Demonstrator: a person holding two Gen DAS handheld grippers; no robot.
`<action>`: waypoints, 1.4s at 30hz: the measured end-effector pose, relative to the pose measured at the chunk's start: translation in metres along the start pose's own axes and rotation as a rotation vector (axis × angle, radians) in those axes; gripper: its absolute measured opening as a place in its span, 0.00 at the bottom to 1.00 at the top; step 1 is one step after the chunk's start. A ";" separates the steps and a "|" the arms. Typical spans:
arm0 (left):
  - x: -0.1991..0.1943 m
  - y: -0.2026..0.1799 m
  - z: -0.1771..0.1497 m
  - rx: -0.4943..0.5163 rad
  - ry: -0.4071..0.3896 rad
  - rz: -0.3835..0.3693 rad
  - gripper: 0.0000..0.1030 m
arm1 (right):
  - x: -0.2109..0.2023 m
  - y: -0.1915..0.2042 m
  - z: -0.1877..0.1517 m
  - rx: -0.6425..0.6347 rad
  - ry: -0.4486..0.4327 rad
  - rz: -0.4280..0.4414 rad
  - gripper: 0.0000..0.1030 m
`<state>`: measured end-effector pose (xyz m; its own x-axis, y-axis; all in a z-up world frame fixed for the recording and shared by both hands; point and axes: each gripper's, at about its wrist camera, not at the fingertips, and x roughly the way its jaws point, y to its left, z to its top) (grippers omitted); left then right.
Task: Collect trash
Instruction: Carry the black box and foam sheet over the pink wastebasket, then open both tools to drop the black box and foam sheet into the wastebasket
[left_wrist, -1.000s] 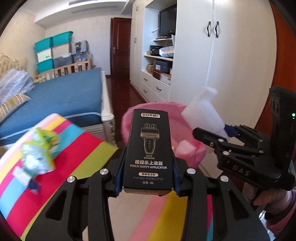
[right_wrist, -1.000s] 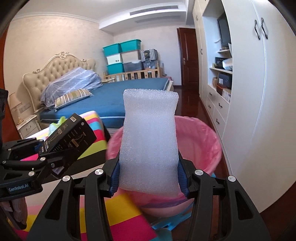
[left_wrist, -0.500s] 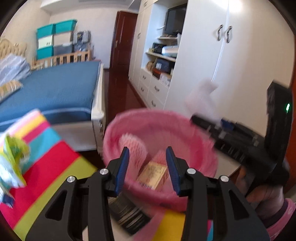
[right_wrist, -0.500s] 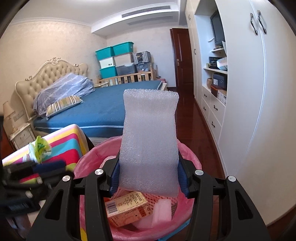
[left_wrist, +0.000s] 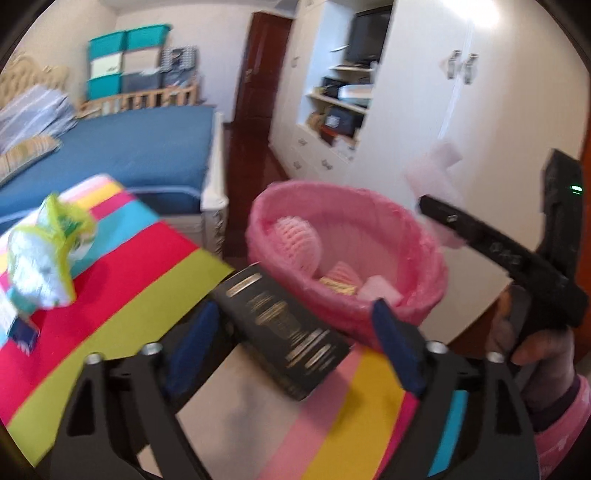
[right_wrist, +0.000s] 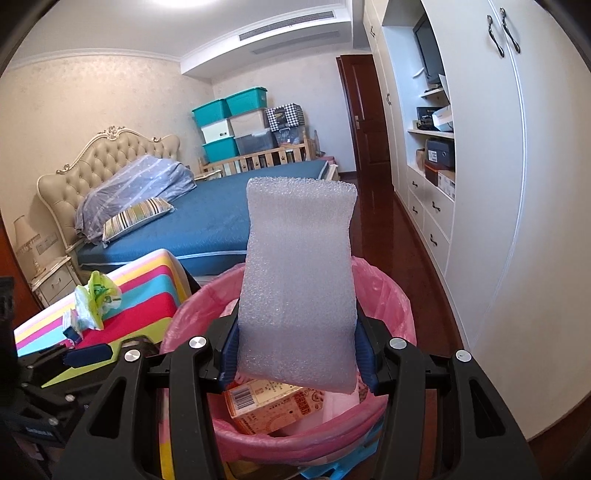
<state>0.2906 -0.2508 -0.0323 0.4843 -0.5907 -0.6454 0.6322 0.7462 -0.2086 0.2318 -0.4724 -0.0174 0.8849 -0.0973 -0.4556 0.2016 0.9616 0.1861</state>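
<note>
Left gripper (left_wrist: 291, 343) jaws just opened wide; black box (left_wrist: 282, 334) lies loose between them, tilted, short of pink bin (left_wrist: 424, 254) rim. Risk: box lands on striped cloth (left_wrist: 122, 291), not in bin. Right gripper (right_wrist: 297, 356) clamps foam sheet (right_wrist: 297, 288) above bin; release off-centre could send it over rim. Green wrapper (left_wrist: 44, 251) remains on cloth. Bed (right_wrist: 221, 221) beyond.

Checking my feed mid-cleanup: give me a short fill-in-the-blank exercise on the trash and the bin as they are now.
1. The right tool is shut on a sheet of white ____.
2. The bin has a ____ liner.
3. The black box is ____ the bin, not inside it.
Missing words: foam; pink; outside.
</note>
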 end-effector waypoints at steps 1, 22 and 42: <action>0.003 0.001 -0.001 -0.016 0.019 0.004 0.85 | -0.001 0.000 0.000 -0.003 0.000 0.000 0.48; -0.033 -0.031 0.022 0.076 -0.131 0.079 0.39 | 0.001 -0.013 -0.010 0.001 0.033 0.004 0.48; -0.036 -0.009 0.026 0.000 -0.224 0.213 0.95 | 0.026 -0.007 0.012 -0.082 0.038 -0.039 0.75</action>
<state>0.2830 -0.2448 0.0115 0.7272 -0.4741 -0.4964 0.5021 0.8605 -0.0863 0.2587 -0.4844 -0.0204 0.8602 -0.1267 -0.4939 0.1992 0.9752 0.0967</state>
